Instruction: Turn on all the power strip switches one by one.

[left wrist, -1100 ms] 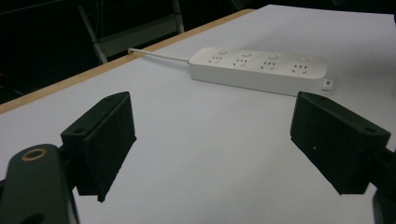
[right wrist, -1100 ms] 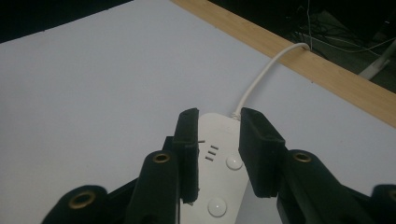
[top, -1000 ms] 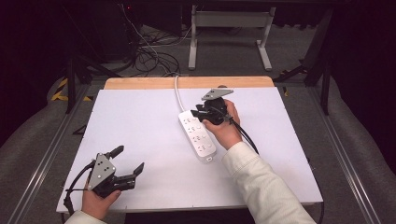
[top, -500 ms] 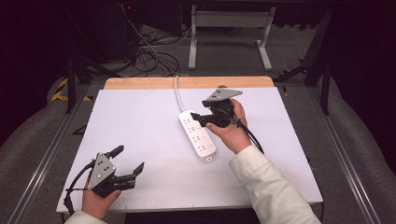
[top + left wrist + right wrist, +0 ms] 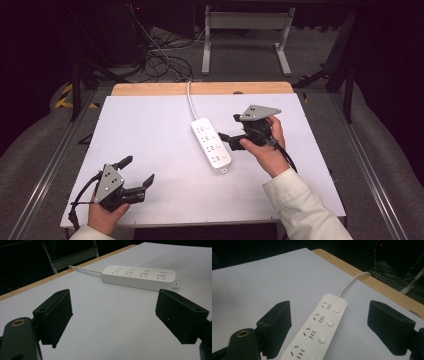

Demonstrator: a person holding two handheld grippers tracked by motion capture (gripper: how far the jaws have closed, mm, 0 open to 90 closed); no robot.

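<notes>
White paper covers the table (image 5: 150,125), and a white power strip (image 5: 211,145) lies flat near its middle, its cord (image 5: 190,102) running to the far edge. Just beside the strip, the right gripper (image 5: 235,135) has been opening its fingers; nothing is between them. Near the front corner, the left gripper (image 5: 136,172) has its fingers wide apart, empty.

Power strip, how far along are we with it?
Done: the power strip lies flat on the table, no plugs in it. In hand: nothing; the right gripper sits beside the strip, its jaws just opened, nothing between them. The left gripper waits open near the front edge. Left: unclear from here.
</notes>
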